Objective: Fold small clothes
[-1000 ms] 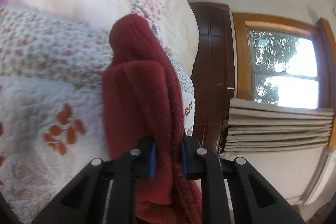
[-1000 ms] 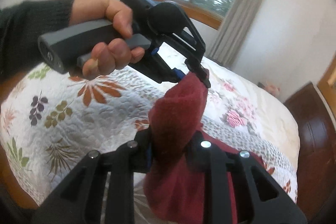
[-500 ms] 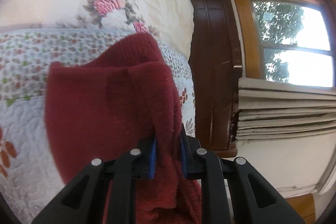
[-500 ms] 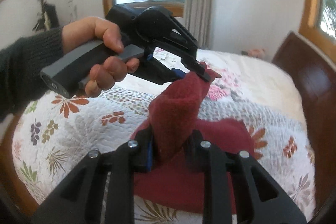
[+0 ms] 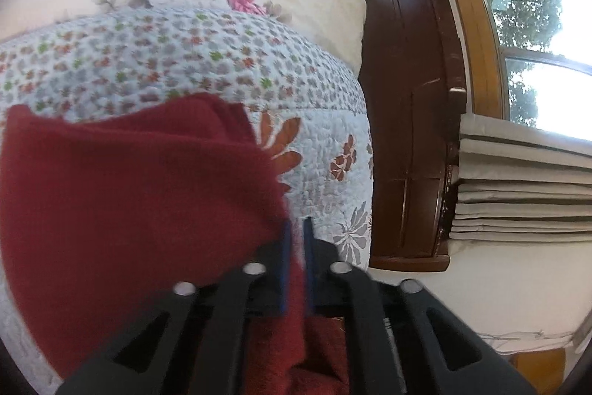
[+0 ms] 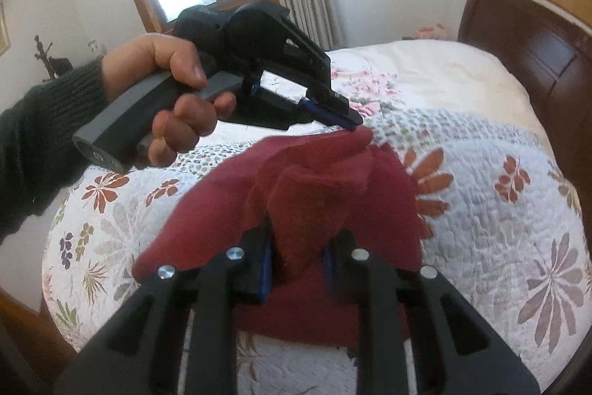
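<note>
Your left gripper (image 5: 295,239) is clenched on a thin edge of the red garment (image 5: 129,202), which spreads ahead of it and to its left over the quilted bed (image 5: 222,62). Your right gripper (image 6: 296,247) clamps a thick bunched fold of the same cloth, and the left gripper's tips pinch a corner just beyond it. That left hold looks shallow, so pulling the two grips apart could slip the corner free. Lowering unevenly would likely leave the fold crooked.
</note>
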The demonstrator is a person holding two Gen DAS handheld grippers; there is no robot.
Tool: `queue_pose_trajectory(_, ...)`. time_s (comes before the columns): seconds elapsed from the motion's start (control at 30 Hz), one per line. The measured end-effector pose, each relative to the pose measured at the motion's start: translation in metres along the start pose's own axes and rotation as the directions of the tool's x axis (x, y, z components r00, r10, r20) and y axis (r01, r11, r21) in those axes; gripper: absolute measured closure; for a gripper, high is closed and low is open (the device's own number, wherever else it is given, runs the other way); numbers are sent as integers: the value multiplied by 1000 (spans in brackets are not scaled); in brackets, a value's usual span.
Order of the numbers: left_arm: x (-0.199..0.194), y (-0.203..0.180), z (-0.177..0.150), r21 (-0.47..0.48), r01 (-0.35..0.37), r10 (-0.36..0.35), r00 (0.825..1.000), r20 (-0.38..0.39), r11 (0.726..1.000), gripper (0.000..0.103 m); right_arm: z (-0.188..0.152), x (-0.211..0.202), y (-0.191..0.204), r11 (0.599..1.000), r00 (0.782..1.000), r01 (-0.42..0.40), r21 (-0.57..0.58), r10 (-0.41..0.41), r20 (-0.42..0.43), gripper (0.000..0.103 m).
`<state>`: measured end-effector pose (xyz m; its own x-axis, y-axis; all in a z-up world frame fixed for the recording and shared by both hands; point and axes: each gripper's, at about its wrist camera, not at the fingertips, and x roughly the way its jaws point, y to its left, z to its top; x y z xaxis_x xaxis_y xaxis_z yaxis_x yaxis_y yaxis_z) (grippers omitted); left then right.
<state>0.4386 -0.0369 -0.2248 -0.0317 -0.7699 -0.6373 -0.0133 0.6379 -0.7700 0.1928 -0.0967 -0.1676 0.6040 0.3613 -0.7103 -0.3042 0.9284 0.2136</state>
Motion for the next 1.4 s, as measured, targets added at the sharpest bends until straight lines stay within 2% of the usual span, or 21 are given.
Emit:
queue_pose_trajectory(0.17,22,-12,-6,32,-34,34,999,-13,999,101,-16,7,-36,986,994,-104,130,108,-21,84)
queue_pose_trajectory(0.27,16,-9,-14,36,-35,34,999,28,999,84,-34,22,-65,935,967,-235,265,253,-38,84)
queue_pose_trajectory(0.33,3,-5,-21,47,-25,22,998,64,999,75,-47,33,-81,871,924,-345,349,382,-39,82)
queue_pose_trajectory(0.37,-5,-4,-29,54,-19,15,997,82,998,69,-53,38,-89,820,888,-410,399,460,-32,77)
queue_pose_trajectory(0.4,-12,-3,-36,65,-23,16,995,97,998,61,-56,42,-95,779,858,-457,430,513,-19,62)
queue_pose_trajectory(0.43,-20,-3,-45,82,-22,12,994,112,996,56,-58,48,-106,707,807,-515,484,590,-3,45)
queue_pose_trajectory(0.47,-29,-1,-58,104,-15,1,991,135,994,50,-58,52,-114,676,789,-526,517,614,-1,14)
queue_pose_trajectory(0.5,-36,0,-69,117,-14,-4,988,155,993,50,-57,56,-124,654,781,-523,547,625,0,10)
queue_pose_trajectory(0.53,-42,1,-81,130,-11,-12,984,176,991,49,-53,65,-135,614,757,-530,585,653,-1,10)
queue_pose_trajectory(0.57,-49,3,-97,150,8,-38,980,197,989,44,-48,74,-146,564,719,-547,618,695,2,10)
queue_pose_trajectory(0.6,-55,3,-112,168,15,-53,973,223,986,40,-44,79,-153,538,700,-557,632,714,9,10)
queue_pose_trajectory(0.73,-62,-8,-170,266,-58,-36,942,334,962,31,-5,109,-169,567,681,-543,619,729,-69,10)
queue_pose_trajectory(0.9,-23,-26,-198,360,-157,35,946,322,920,31,31,158,-154,595,636,-507,623,746,-195,10)
queue_pose_trajectory(0.97,-2,-35,-202,406,-199,72,949,307,892,31,42,174,-143,619,634,-487,616,736,-238,10)
queue_pose_trajectory(1.03,11,-45,-207,455,-221,89,952,294,863,31,53,182,-138,641,648,-476,603,719,-253,12)
queue_pose_trajectory(1.07,16,-49,-208,472,-234,100,951,291,850,31,56,185,-136,646,650,-473,598,715,-258,25)
queue_pose_trajectory(1.1,20,-53,-210,492,-241,108,953,284,836,29,59,187,-135,655,655,-468,593,708,-266,49)
queue_pose_trajectory(1.13,25,-56,-211,505,-244,114,955,274,828,29,59,189,-136,662,660,-455,595,700,-274,59)
queue_pose_trajectory(1.17,29,-57,-211,514,-241,116,958,262,823,28,59,189,-137,666,666,-445,599,693,-276,82)
queue_pose_trajectory(1.2,32,-58,-211,515,-234,115,960,254,825,28,61,186,-139,672,676,-444,592,685,-271,88)
queue_pose_trajectory(1.4,42,-63,-218,525,-165,67,977,200,835,28,76,141,-165,678,739,-493,544,657,-149,90)
